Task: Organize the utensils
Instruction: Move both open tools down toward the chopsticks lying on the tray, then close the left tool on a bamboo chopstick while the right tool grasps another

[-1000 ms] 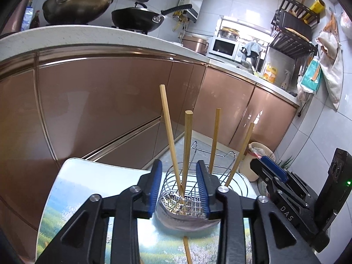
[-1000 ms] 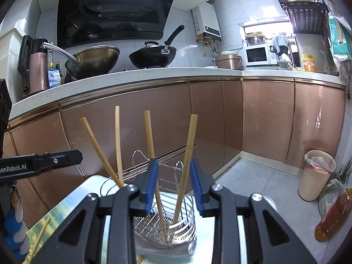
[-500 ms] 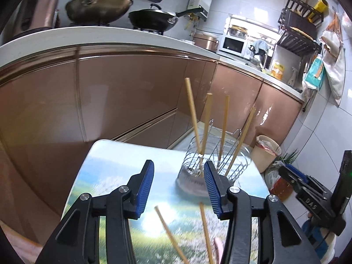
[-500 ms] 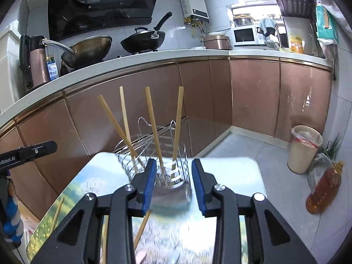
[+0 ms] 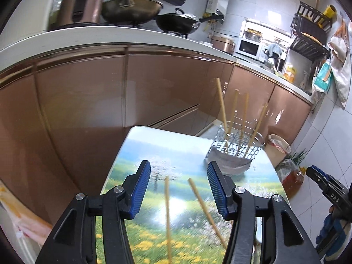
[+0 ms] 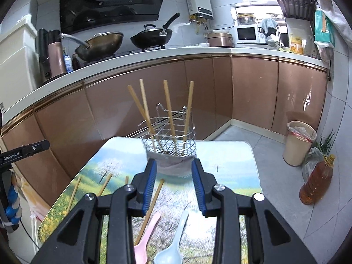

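Observation:
A wire utensil holder (image 5: pixel 236 147) (image 6: pixel 169 145) stands at the far end of the landscape-print table (image 5: pixel 154 154) with several wooden chopsticks upright in it. Two loose chopsticks (image 5: pixel 167 215) (image 5: pixel 205 209) lie on the table below my left gripper (image 5: pixel 179 189). Its jaws are opening, with nothing between them. My right gripper (image 6: pixel 173 184) is open and empty, a short way back from the holder. Under it lie another chopstick (image 6: pixel 151 206), a pink spoon (image 6: pixel 145 233) and a pale blue spoon (image 6: pixel 173 242). More chopsticks (image 6: pixel 73 194) lie toward the left edge.
Copper-coloured cabinets (image 6: pixel 132 114) run close behind the table under a counter with two woks (image 6: pixel 151 37). On the floor to the right stand a beige bin (image 6: pixel 299 143) and an oil bottle (image 6: pixel 316 180).
Both grippers have drawn back from the holder, which now looks smaller and farther off. The left jaws have widened. Loose chopsticks and spoons on the table have come into view.

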Available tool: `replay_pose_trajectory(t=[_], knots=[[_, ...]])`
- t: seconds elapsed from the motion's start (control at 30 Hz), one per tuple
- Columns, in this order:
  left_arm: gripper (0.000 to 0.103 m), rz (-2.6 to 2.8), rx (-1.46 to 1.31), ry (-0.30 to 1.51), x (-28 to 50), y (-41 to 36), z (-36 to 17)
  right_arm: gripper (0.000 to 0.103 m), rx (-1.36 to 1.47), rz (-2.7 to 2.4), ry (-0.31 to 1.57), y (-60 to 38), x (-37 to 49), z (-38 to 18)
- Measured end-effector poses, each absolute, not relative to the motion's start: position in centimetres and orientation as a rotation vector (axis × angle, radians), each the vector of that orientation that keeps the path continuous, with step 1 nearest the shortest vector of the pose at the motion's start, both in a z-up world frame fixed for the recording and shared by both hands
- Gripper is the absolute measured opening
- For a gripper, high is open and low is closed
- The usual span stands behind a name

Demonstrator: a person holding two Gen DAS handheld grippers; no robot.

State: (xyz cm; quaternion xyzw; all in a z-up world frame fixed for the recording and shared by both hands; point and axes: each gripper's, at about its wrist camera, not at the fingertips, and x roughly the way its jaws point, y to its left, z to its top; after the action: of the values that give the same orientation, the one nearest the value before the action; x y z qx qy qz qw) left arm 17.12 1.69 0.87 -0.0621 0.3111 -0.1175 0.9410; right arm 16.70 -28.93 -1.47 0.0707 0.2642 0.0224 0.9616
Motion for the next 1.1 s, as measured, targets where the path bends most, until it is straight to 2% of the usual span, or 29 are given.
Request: replay_pose_trajectory(t=[0.2, 0.4, 0.77, 1.1], knots=[[0.053, -0.194, -0.140, 0.656, 16.1, 5.2, 0.6, 0.031, 0.135, 0.094, 0.571, -26.9, 16.1, -1.2], [0.053, -0.165, -0.140, 0.774, 18.0, 6.8, -2.6, 0.031, 0.121, 0.152, 0.663, -24.2, 18.2, -3.0], [0.053, -0.098, -0.199, 1.123, 25.7, 9.2, -12.3, 0.031, 0.046, 0.274, 1.044, -17.7, 28.8, -12.4], [0.047, -0.056, -0.213, 1.311, 30.3, 9.4, -16.6, 0.031, -0.026, 0.317, 1.253, -14.2, 35.6, -16.8]])
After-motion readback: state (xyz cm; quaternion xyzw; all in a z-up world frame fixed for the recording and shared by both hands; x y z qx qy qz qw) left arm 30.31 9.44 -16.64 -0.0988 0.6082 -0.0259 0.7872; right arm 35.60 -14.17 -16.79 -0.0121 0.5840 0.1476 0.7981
